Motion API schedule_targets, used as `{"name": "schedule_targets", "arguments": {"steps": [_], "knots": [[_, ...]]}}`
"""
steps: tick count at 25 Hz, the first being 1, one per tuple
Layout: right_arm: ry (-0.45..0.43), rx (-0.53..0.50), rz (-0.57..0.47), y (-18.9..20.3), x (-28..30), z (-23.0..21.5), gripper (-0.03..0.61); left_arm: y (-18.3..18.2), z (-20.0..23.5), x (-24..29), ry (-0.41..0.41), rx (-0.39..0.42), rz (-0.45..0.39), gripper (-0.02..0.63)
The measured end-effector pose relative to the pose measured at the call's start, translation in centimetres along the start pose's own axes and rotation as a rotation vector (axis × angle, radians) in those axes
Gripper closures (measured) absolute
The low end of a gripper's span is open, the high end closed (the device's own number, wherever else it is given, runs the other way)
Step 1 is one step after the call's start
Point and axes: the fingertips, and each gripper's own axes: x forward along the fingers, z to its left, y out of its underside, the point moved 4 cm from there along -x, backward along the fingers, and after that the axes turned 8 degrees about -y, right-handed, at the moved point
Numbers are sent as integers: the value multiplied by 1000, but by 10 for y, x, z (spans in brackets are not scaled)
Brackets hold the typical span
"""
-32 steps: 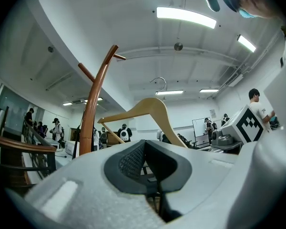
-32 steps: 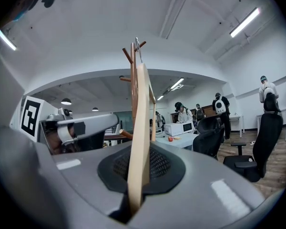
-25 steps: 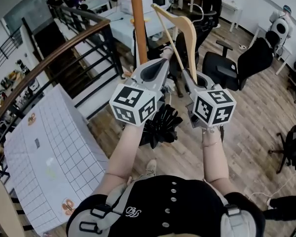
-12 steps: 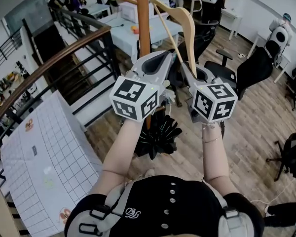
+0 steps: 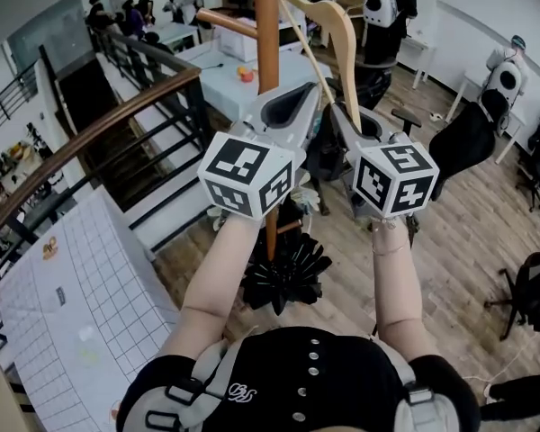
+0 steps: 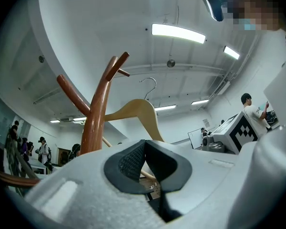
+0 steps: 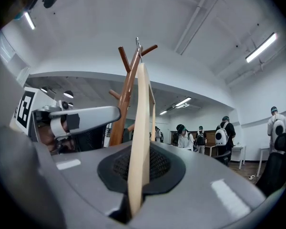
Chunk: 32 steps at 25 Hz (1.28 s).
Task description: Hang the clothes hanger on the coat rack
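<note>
A light wooden clothes hanger is held up beside the orange-brown coat rack pole. My right gripper is shut on the end of the hanger's shoulder arm, which stands edge-on between its pads. My left gripper sits just left of it. Its jaws look shut on the hanger's thin lower bar. In the left gripper view the hanger body and its metal hook rise beside the rack's forked branches. The rack top stands just behind the hanger in the right gripper view.
The rack's pole runs down to a black spiky foot on the wood floor. A stair railing curves at the left, above a white gridded table. Black office chairs and several people stand farther back.
Both grippers have risen together with the hanger, which now sits higher along the rack pole and closer to its branches.
</note>
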Motion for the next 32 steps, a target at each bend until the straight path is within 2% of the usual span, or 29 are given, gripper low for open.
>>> {"name": "schedule_targets", "arguments": {"steps": [10, 14, 18, 22, 32], "knots": [[-4, -37, -46, -49, 32, -11, 578, -33, 14, 27, 48, 47, -50, 617], [-11, -40, -60, -64, 40, -12, 578, -46, 12, 34, 66, 42, -69, 617], [-19, -40, -79, -79, 46, -12, 578, -66, 15, 34, 32, 69, -130, 617], [-26, -47, -82, -92, 53, -12, 578, -83, 18, 35, 1, 62, -173, 617], [-14, -69, -98, -119, 73, -19, 580, -99, 26, 33, -15, 80, -194, 617]]}}
